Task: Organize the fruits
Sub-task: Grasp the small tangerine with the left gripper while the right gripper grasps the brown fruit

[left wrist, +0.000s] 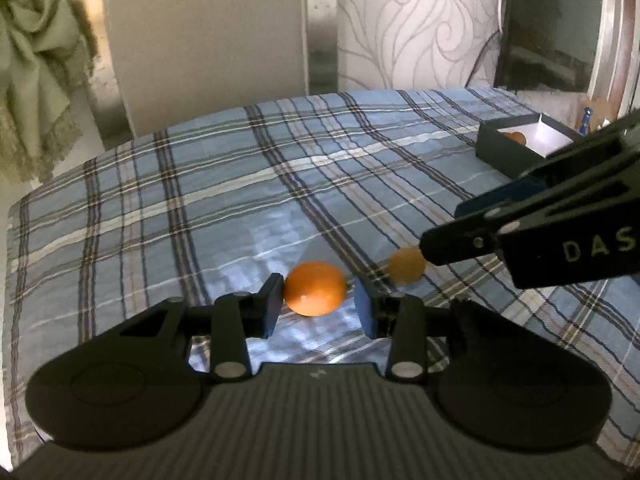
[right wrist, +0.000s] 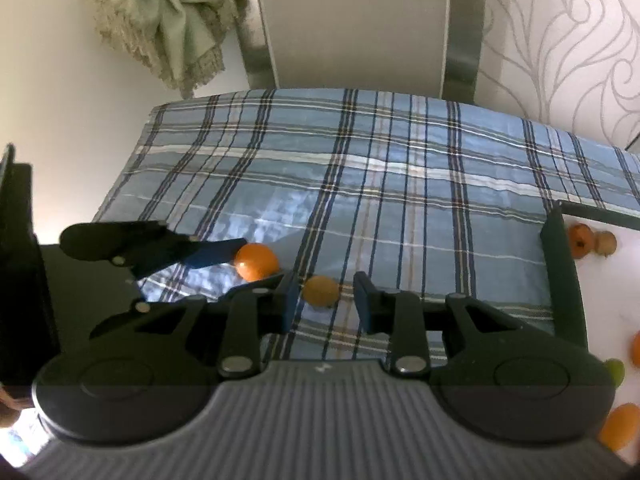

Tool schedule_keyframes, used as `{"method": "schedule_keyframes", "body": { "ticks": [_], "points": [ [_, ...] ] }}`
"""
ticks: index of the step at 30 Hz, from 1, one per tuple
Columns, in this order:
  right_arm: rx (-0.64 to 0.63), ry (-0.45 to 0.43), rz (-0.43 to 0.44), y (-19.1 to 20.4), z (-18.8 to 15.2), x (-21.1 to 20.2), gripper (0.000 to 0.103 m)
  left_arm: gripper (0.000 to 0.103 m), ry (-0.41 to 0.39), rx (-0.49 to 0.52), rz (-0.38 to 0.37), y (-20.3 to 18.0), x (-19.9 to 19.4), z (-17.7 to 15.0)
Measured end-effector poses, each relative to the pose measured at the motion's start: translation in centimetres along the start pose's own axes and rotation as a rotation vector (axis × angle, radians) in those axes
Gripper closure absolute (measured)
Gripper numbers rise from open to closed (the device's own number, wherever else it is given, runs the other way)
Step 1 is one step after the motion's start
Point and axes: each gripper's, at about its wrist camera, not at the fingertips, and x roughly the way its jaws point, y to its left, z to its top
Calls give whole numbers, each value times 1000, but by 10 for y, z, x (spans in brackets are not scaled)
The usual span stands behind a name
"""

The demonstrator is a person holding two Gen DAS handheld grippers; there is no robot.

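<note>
An orange fruit (left wrist: 315, 289) lies on the plaid cloth between the open fingers of my left gripper (left wrist: 320, 304), touching the left pad with a gap on the right. It also shows in the right wrist view (right wrist: 256, 261). A smaller, duller orange fruit (right wrist: 320, 290) lies between the open fingers of my right gripper (right wrist: 326, 300), and shows in the left wrist view (left wrist: 406, 266) at the right gripper's tip. A dark box (left wrist: 508, 150) with a white inside holds several fruits (right wrist: 581, 240).
The plaid blue tablecloth (left wrist: 240, 184) covers the table. A pale chair back (right wrist: 356, 20) stands behind the far edge. A green fringed cloth (right wrist: 172, 12) hangs at the back left. The box wall (right wrist: 564, 276) stands just right of my right gripper.
</note>
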Motion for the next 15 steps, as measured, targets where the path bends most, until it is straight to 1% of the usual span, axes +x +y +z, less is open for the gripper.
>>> {"method": "schedule_keyframes", "body": {
  "ticks": [6,10,12,15],
  "points": [
    [-15,26,9,10,-3,13,70,59,3,-56,4,13,-19,-11],
    [-32,40,-12,16,-6,27,70,59,6,-71,15,18,-27,-17],
    [-41,43,-26,17,-8,34,67,59,12,-72,22,19,-27,-20],
    [-50,50,-38,15,-9,41,69,59,16,-76,30,21,-26,-22]
  ]
}}
